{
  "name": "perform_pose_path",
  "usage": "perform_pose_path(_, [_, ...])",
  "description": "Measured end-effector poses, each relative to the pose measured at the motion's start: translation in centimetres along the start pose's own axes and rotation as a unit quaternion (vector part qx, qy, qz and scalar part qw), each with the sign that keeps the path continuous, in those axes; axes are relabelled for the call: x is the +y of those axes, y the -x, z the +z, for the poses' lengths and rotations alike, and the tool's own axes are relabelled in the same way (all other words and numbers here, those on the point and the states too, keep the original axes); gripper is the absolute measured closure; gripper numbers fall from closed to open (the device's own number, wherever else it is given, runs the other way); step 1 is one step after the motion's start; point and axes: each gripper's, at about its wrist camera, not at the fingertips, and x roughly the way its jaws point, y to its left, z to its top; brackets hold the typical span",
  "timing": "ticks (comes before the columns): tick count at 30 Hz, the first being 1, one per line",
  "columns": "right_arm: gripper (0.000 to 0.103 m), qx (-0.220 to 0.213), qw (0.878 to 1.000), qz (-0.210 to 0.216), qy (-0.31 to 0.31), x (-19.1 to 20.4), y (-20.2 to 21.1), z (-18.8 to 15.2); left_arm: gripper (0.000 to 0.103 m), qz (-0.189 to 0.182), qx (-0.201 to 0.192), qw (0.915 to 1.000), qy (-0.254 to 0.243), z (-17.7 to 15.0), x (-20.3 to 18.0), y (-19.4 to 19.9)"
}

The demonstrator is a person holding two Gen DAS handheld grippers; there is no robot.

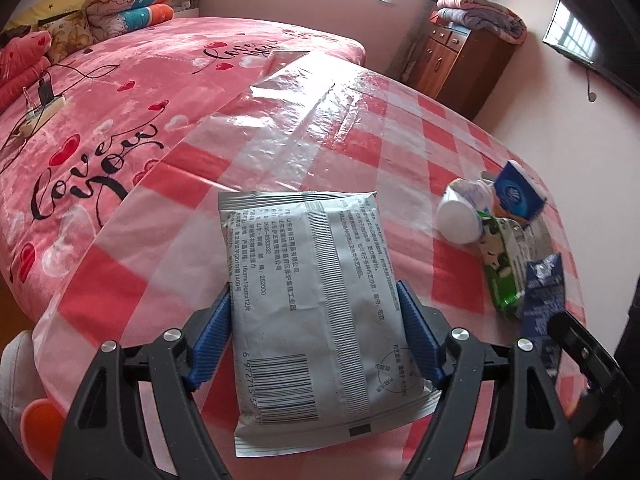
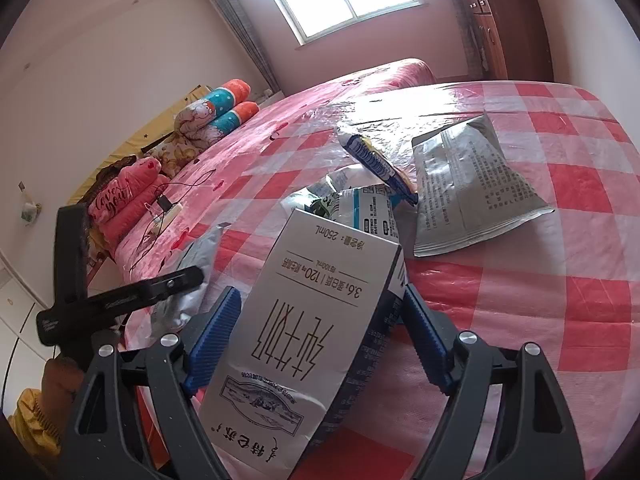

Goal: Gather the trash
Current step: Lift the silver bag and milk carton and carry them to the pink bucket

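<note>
My left gripper point(image 1: 316, 328) holds a flat grey foil packet point(image 1: 308, 312) printed with black text and a barcode; the blue ribbed fingers point(image 1: 212, 344) press against its two long edges, and it juts forward above the red-and-white checked plastic sheet point(image 1: 360, 128) that covers the foot of the bed.

My right gripper point(image 2: 320, 336) has a silver-grey milk carton point(image 2: 304, 340) with dark lettering between its blue fingers point(image 2: 214, 336). The left finger lies along the carton's side; on the right I cannot tell whether the pad touches, so I cannot say that this grip is clenched.

Beyond the carton lies a small heap of litter on the checked sheet: a green-and-white wrapper point(image 2: 316, 200), a blue-and-white packet point(image 2: 372, 156) tilted on top, and a second grey foil packet point(image 2: 468, 196) to the right. In the left view the same heap sits to the right, with a white plastic cup point(image 1: 460, 216) on its side next to a blue tissue pack point(image 1: 516, 192).

Further off spreads the pink bedspread point(image 1: 132, 92) with hearts and black script, rolled blankets point(image 1: 132, 4) at its head, and a brown wooden cabinet point(image 1: 456, 60) by the window
</note>
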Motion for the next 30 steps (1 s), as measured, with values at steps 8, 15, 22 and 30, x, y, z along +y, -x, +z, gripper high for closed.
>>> perform_pose_path(8, [0.025, -0.005, 1.0, -0.008, -0.002, 0.4, 0.4, -0.2, 0.025, -0.017, -0.004, 0.9998, -0.014, -1.5, 0.4, 1.7])
perform_pose_path(15, [0.031, -0.009, 1.0, -0.021, 0.001, 1.1, 0.8, -0.6, 0.025, -0.019, -0.006, 0.9994, -0.027, -2.9, 1.0, 3.2])
perform_pose_path(22, [0.031, -0.017, 1.0, -0.026, 0.007, 2.1, 1.8, -0.5, 0.025, -0.026, -0.006, 0.9992, -0.029, -4.3, 1.9, 4.4])
perform_pose_path(30, [0.031, -0.015, 1.0, -0.013, 0.006, 3.2, 2.6, -0.2, 0.025, -0.027, -0.01, 0.9993, -0.023, -5.4, 3.2, 5.8])
